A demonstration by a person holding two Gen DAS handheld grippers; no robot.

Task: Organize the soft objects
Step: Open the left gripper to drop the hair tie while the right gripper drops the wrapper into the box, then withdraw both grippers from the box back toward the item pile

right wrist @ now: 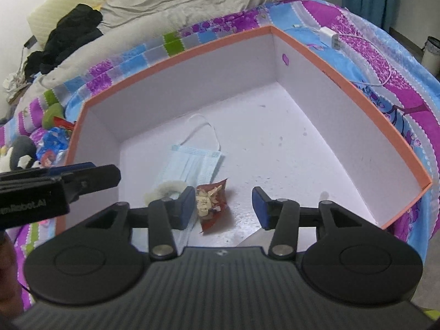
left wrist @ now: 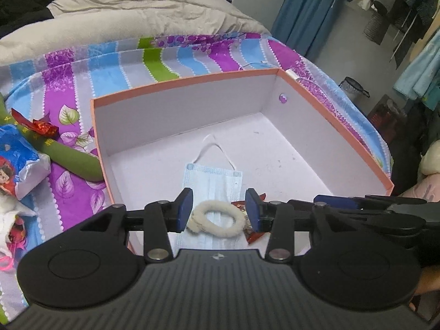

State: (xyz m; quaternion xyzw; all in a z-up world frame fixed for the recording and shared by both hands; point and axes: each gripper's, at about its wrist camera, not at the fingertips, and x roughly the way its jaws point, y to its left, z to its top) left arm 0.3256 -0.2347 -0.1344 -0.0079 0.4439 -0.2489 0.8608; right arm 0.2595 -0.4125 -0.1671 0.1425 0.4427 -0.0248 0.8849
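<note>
Bedroom: bed with striped purple/blue/green floral sheet (left wrist: 110, 68), grey duvet (left wrist: 137, 8) bunched behind it, black clothing (left wrist: 22, 2) on the duvet, blue curtain (left wrist: 302, 8) and hanging clothes (left wrist: 398, 0) off to the side. White charger with cable (right wrist: 331, 38) lies on the sheet just beyond the box's far corner.

Orange-rimmed cardboard box (left wrist: 192, 78) sits open on the sheet, white interior. Inside, near the front wall:
- light-blue face mask (left wrist: 211, 181) flat on the floor, ear loop pointing toward the far wall
- cream fuzzy hair scrunchie (left wrist: 217, 218) lying on top of the mask's near end
- red snack wrapper (right wrist: 211, 203) just beside the mask and scrunchie, touching the mask edge

Left gripper (left wrist: 218, 210): fingers spread, over the box, scrunchie sits between the pads but neither pad is pressing it. Not holding anything.

Right gripper (right wrist: 222, 206): fingers spread wide, also over the box; red wrapper sits just beside its left pad, right pad over bare box floor. Nothing pinched.

The two grippers are side by side, each visible at the edge of the other's view.

Outside the box on the sheet, left side: green plush roll (left wrist: 71, 154) with red foil bow (left wrist: 38, 126), blue cartoon-print packet (left wrist: 19, 159) touching it, black-and-white plush toy (right wrist: 19, 154) nearby.
</note>
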